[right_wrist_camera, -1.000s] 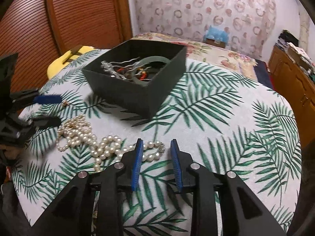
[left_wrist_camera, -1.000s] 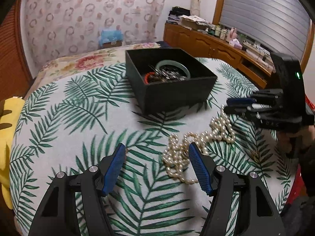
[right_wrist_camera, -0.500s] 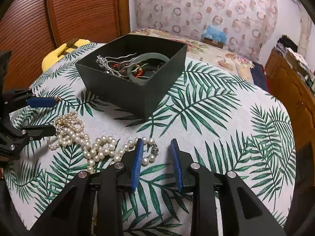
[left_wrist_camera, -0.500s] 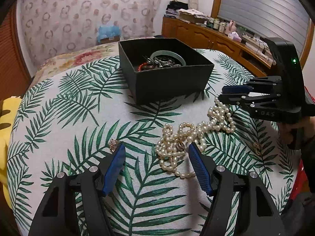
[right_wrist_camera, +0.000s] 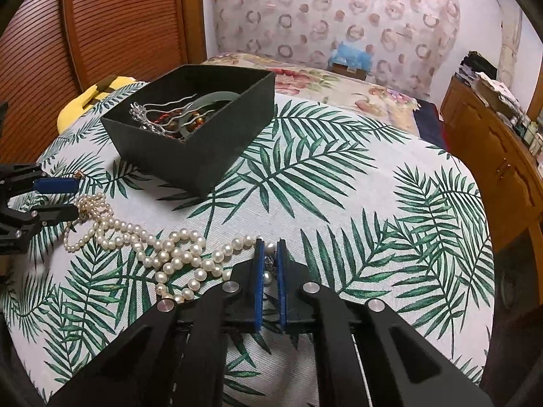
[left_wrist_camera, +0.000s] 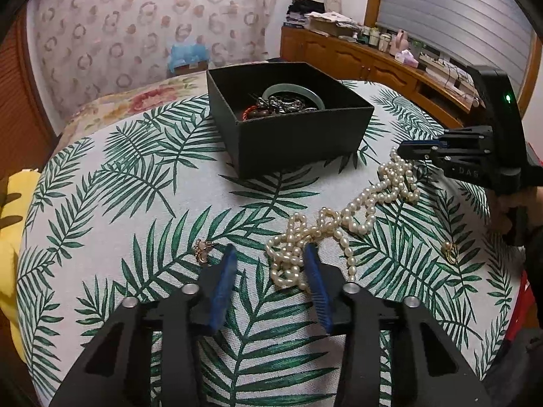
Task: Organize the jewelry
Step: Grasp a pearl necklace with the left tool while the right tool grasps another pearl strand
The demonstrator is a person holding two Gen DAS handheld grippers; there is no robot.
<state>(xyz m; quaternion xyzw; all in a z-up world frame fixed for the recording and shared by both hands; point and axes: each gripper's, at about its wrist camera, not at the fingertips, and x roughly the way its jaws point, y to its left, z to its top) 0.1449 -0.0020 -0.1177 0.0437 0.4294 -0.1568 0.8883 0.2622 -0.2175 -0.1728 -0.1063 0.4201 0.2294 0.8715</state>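
Necklace (left_wrist_camera: 342, 224) on table (left_wrist_camera: 135, 176), in front of box (left_wrist_camera: 288, 125).

Long pearl necklace (right_wrist_camera: 176, 254) lay tangled on leaf-print cloth (one end pinched), near black box (left_wrist_camera: 288, 129) of jewelry.

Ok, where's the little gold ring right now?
Left wrist view, far right: the gold ring lies on the palm-leaf tablecloth, right of the pearl necklace.

Lighting: glowing warm and dim, indoor | Shadows: falling soft beside the black box (left_wrist_camera: 298, 135) on the leaf-print cloth (right_wrist_camera: 339, 203) | Edges: bending strongly, vignetting black in both views | Focus: softening slightly toward far walls | Glare: showing none
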